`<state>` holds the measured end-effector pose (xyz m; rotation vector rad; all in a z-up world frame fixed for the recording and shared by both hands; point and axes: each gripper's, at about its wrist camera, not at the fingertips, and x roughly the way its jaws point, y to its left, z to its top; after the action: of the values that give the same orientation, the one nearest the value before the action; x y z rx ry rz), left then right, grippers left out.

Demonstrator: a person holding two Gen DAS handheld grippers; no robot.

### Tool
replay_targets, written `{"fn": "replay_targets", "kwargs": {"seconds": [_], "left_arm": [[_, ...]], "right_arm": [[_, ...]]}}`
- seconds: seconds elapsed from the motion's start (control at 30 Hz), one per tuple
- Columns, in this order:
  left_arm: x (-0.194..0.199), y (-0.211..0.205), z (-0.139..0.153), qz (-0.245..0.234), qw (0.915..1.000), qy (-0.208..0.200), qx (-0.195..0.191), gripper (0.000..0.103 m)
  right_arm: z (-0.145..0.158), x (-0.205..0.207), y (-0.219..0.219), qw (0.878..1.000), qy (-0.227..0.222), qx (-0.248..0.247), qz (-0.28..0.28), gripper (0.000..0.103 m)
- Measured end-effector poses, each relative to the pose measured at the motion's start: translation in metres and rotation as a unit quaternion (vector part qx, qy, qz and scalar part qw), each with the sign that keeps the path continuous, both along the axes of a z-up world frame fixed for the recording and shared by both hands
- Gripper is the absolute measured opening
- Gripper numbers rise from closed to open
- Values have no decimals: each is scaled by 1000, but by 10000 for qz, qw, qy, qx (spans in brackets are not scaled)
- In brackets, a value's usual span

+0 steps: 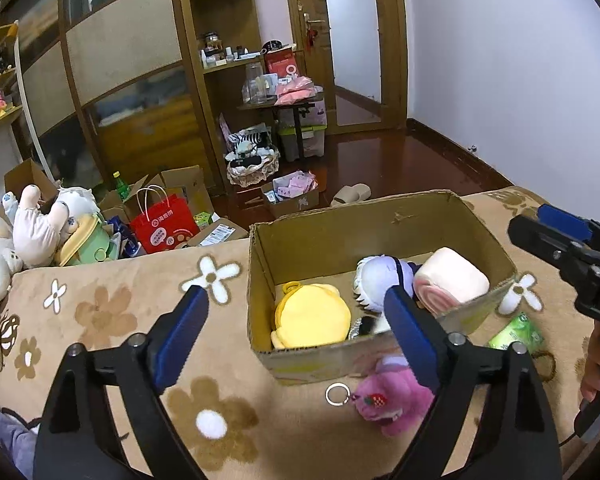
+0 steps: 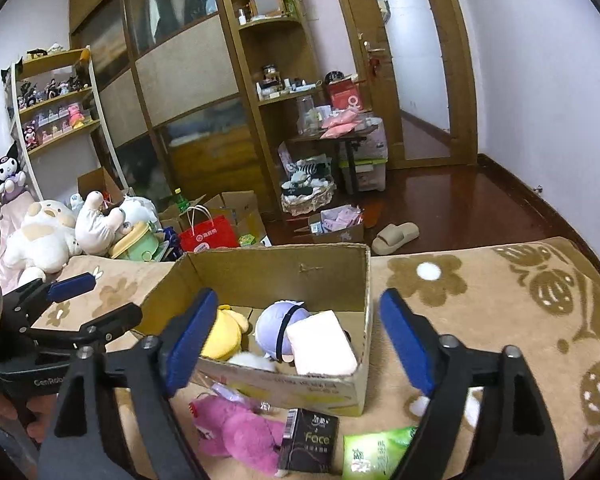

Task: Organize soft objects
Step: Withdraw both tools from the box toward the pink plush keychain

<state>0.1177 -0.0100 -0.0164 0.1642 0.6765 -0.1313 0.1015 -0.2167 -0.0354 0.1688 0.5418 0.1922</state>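
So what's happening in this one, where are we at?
A person with a gripper in each hand is tidying soft toys into a cardboard box on a flowered blanket. The yellow plush, purple-haired doll and pink-and-white roll plush are already inside. The left gripper and right gripper are both open and hold nothing. A pink plush lies outside, in front of the box.

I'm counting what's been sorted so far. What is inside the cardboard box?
In the box: a yellow plush, a purple-haired doll and a pink roll plush. Something black and white beneath them is mostly covered.
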Motion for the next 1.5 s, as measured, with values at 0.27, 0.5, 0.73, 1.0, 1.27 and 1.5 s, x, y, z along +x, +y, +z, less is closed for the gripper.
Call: {"fn": "replay_targets", "kwargs": {"seconds": [0.27,0.5,0.73,1.0,1.27,1.5], "left_arm": [[-27,-2,11,-68,9999,-55,52,96],[-50,-9,11,-69,9999,-17,152,97],[-65,-10,13,-102,9998,66,159,97],[-72,-7,9,-104,9995,298,81,97],[-56,-4,0,-116,9985,541,-58,97],[-37,0,-12,-65,9956,843,-401,97]], "right_arm": [[15,-29,-6,9998,-90,-105,-130,103],[23,-48,-13,9996,-68,-129,-245,103],[22,-64,-16,9994,9,-188,-279,103],[14,-75,-17,9992,133,-184,-319,103],[3,-69,-24,9985,272,-149,-458,103],[-9,-60,-32,9972,403,-99,-619,103]]}}
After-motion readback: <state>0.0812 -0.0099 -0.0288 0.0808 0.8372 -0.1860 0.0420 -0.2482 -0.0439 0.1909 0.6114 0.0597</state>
